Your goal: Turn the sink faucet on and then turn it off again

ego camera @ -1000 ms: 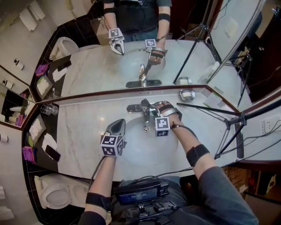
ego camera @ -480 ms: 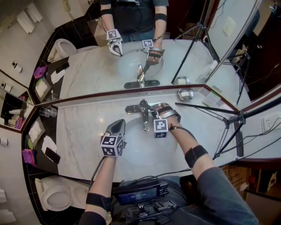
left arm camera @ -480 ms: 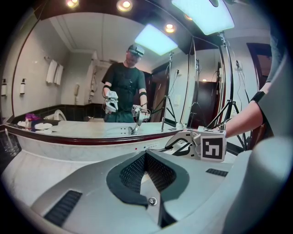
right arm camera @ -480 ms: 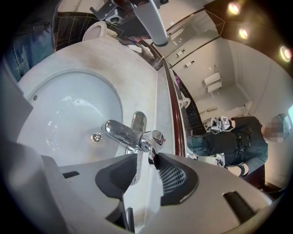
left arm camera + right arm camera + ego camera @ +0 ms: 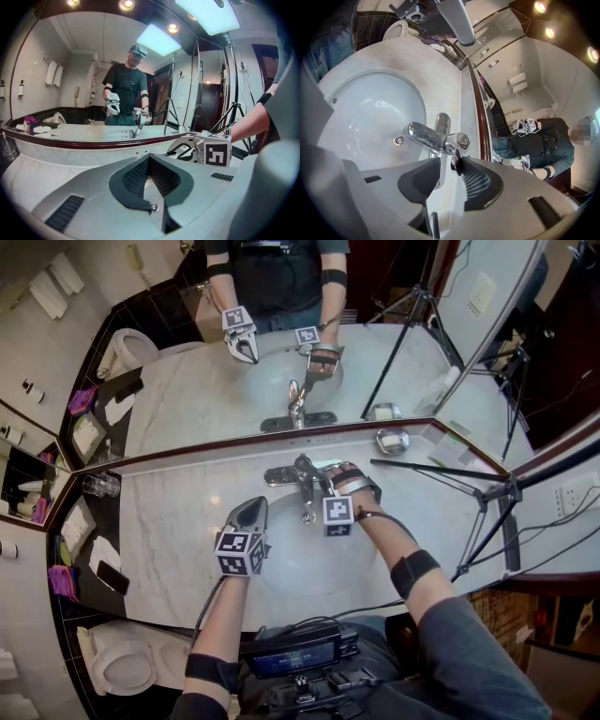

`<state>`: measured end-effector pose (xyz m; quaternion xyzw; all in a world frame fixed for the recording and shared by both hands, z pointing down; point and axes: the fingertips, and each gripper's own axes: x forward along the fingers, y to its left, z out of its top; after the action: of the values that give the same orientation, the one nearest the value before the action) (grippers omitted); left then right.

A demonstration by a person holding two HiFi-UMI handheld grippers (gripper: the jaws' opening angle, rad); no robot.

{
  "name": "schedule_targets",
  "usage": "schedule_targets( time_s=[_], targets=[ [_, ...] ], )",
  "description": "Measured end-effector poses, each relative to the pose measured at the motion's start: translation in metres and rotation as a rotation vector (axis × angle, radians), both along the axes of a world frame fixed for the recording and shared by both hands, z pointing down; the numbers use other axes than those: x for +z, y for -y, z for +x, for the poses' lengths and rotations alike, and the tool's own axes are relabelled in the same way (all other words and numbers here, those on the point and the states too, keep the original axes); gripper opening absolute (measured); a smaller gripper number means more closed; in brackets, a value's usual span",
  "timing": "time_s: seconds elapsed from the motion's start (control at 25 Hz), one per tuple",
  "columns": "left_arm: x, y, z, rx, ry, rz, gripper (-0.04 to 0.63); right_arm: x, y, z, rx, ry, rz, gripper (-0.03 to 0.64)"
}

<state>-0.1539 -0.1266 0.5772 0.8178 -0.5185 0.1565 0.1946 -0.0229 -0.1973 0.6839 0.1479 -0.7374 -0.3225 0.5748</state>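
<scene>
Right gripper (image 5: 319,482) set open around the lever of the chrome sink faucet (image 5: 302,486); left gripper (image 5: 250,510) closed and empty.

In the head view, the faucet was seen at the back rim of the round white basin (image 5: 291,568) in the pale marble counter (image 5: 169,512), with the right gripper brought up against the faucet's right side and the left gripper held near its left front, apart from it. In the left gripper view, the left gripper's (image 5: 149,169) jaws were seen pressed together with nothing between them. In the right gripper view, the right gripper's (image 5: 450,177) jaws were held moderately apart, and the faucet's (image 5: 426,136) thin chrome lever (image 5: 456,152) was seen between them, close against one pad and clear of the other; the spout was pointed over the basin (image 5: 361,112).
</scene>
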Motion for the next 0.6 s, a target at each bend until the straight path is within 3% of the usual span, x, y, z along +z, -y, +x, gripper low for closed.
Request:
schedule_targets(
  time_s=[0.28, 0.6],
  targets=[
    [-0.001, 0.000, -0.004, -0.008, 0.001, 0.002, 0.000, 0.015, -0.008, 0.009, 0.020, -0.020, -0.024, 0.131],
    [0.002, -0.004, -0.004, -0.011, 0.002, -0.004, 0.000, 0.013, -0.009, 0.004, 0.047, 0.029, -0.036, 0.130]
  ],
)
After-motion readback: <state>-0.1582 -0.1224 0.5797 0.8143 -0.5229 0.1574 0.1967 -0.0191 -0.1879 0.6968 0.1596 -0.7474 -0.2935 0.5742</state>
